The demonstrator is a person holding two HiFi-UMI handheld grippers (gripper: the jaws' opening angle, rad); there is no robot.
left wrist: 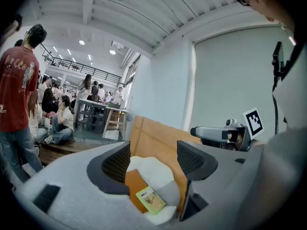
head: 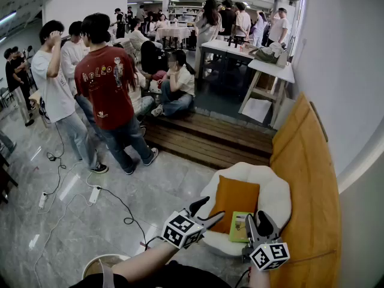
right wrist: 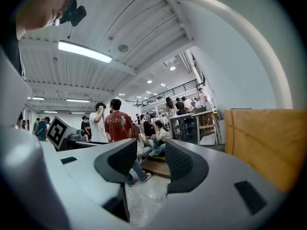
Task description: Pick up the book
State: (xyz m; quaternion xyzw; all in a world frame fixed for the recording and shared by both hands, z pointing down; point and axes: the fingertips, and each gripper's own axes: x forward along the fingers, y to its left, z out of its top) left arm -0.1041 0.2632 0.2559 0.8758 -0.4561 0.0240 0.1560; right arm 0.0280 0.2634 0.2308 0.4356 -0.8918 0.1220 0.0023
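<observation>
A thin green book lies flat on a white round cushioned seat, next to an orange pillow. In the left gripper view the book shows low down between the jaws and well beyond them. My left gripper hovers over the seat's front left edge, open and empty. My right gripper hangs just in front of the book, shut with nothing in it. Its camera looks out over the floor towards the crowd, so the book is out of that view.
A tall orange backrest rises behind the seat against the white wall. To the left, several people stand on the tiled floor, where cables trail. A wooden step and tables lie farther back.
</observation>
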